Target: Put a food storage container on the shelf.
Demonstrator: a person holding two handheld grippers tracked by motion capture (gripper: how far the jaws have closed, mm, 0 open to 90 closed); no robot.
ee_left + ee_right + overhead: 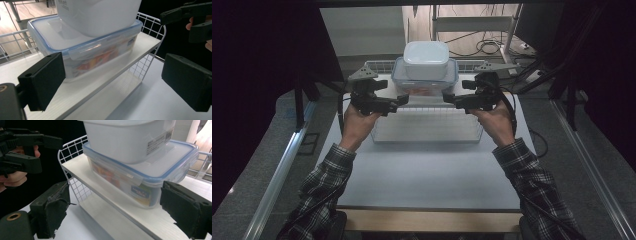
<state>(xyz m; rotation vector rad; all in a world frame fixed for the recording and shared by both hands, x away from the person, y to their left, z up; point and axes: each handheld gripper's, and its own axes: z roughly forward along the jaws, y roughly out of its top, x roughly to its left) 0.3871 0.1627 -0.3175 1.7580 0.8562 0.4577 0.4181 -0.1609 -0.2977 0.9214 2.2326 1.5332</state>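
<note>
High view: a clear container [425, 76] with a white tub [426, 59] stacked on it sits on the wire shelf [427, 102]; the left gripper [401, 101] and right gripper [447, 99] flank its front, level, pointing inward.

Left gripper view: jaws apart, empty; the tub's top is cropped.

Right gripper view: jaws apart, clear of the container.

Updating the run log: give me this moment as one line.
left gripper: open, empty | right gripper: open, empty | blue-rimmed container: on shelf rack | white tub: stacked on it

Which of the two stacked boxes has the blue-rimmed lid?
The lower box, clear, resting on the shelf. The white box on top has no blue.
</note>
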